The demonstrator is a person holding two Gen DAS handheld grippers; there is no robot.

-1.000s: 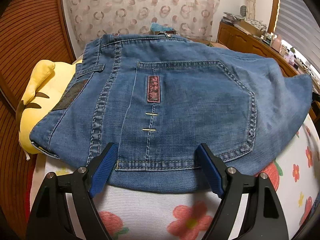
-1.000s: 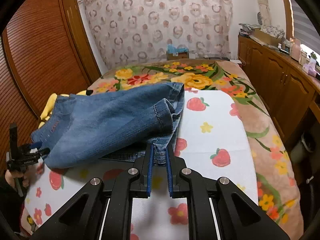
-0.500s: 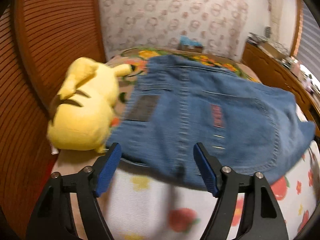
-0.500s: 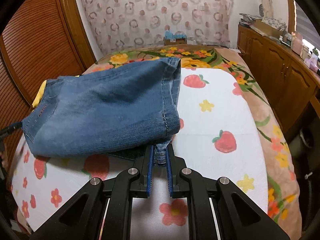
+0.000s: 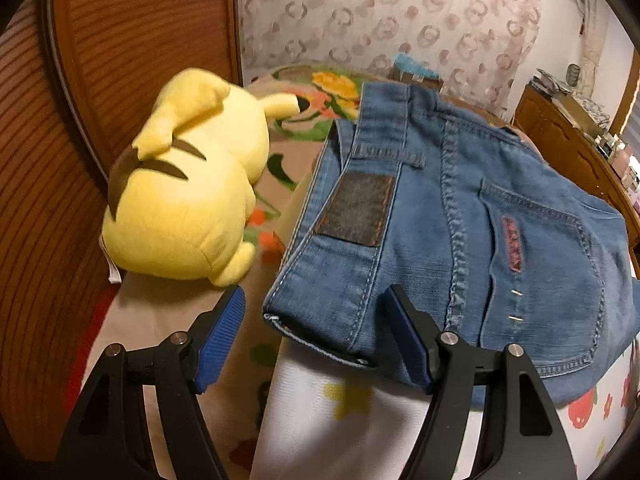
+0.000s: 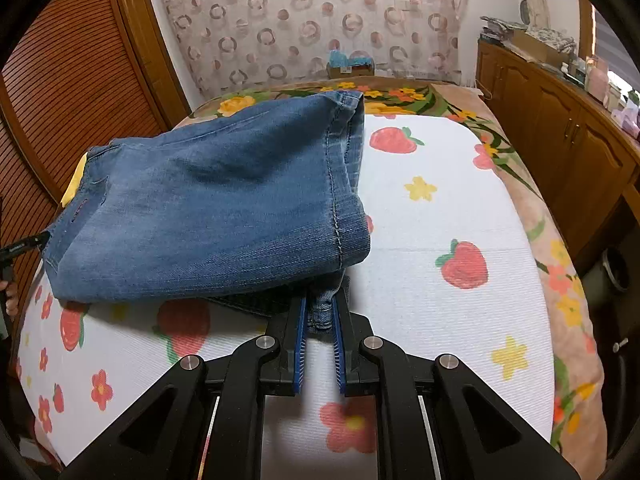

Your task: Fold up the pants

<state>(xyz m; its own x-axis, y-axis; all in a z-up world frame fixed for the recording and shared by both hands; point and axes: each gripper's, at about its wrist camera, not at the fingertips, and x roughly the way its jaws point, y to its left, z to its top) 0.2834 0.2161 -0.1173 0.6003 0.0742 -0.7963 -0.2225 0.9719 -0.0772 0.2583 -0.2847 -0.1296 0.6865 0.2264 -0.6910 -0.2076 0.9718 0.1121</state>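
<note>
The folded blue jeans (image 5: 460, 216) lie on a white strawberry-print cloth (image 6: 440, 208) on the bed. My left gripper (image 5: 316, 324) is open at their near left corner. The waistband end with the dark leather patch (image 5: 356, 210) lies between the blue pads, and the left pad (image 5: 222, 332) stands clear of the denim. My right gripper (image 6: 320, 312) is shut on a bunched denim edge at the near side of the jeans (image 6: 224, 208). In the right wrist view the left gripper (image 6: 22, 246) shows as a black tip at the far left edge.
A yellow plush toy (image 5: 180, 200) lies left of the jeans, against the louvred wooden doors (image 5: 100, 60). A floral blanket (image 6: 560, 280) covers the bed under the cloth. Wooden cabinets (image 6: 560, 128) run along the right. A small box (image 6: 350, 66) sits at the head of the bed.
My left gripper has slid left along the jeans, from the back pocket to the waistband corner, and the plush toy has come into view. The right gripper has sunk slightly, still holding the denim.
</note>
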